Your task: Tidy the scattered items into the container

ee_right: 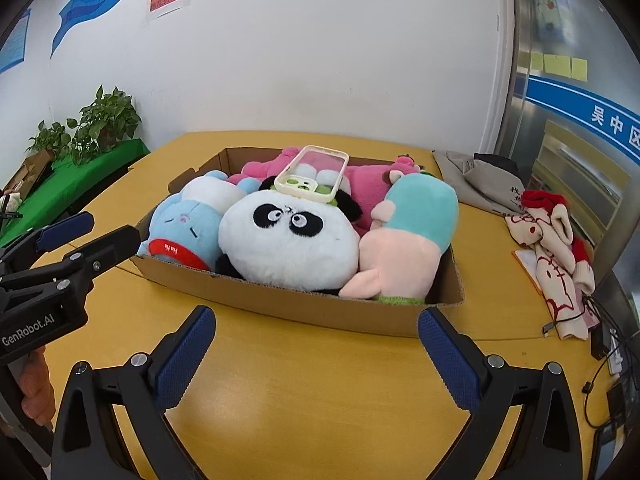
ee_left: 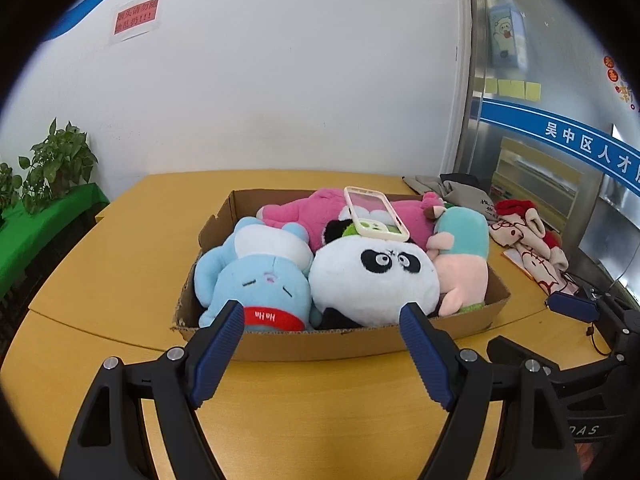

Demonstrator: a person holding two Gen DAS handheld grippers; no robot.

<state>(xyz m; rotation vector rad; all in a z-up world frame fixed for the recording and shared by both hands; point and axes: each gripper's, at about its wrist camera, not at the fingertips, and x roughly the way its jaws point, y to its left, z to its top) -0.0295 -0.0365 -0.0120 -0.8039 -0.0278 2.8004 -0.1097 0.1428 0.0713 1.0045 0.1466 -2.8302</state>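
Note:
A cardboard box (ee_left: 340, 342) (ee_right: 304, 304) sits on the yellow table. It holds a blue plush (ee_left: 256, 280) (ee_right: 184, 228), a panda plush (ee_left: 372, 276) (ee_right: 288, 240), a pink plush (ee_left: 304, 212) (ee_right: 368, 184) and a teal-and-pink plush (ee_left: 464, 248) (ee_right: 412, 232). A cream phone case (ee_left: 376, 216) (ee_right: 316, 176) lies on top of the plushes. My left gripper (ee_left: 324, 316) is open and empty just in front of the box; it also shows in the right wrist view (ee_right: 104, 228). My right gripper (ee_right: 316, 320) is open and empty before the box's near wall.
A red-and-white patterned cloth (ee_left: 528, 240) (ee_right: 556, 248) and a grey bag (ee_left: 448, 188) (ee_right: 484, 176) lie on the table right of the box. Cables (ee_right: 600, 344) lie at the right edge. Potted plants (ee_left: 52, 164) (ee_right: 100, 120) stand on a green-covered surface at left.

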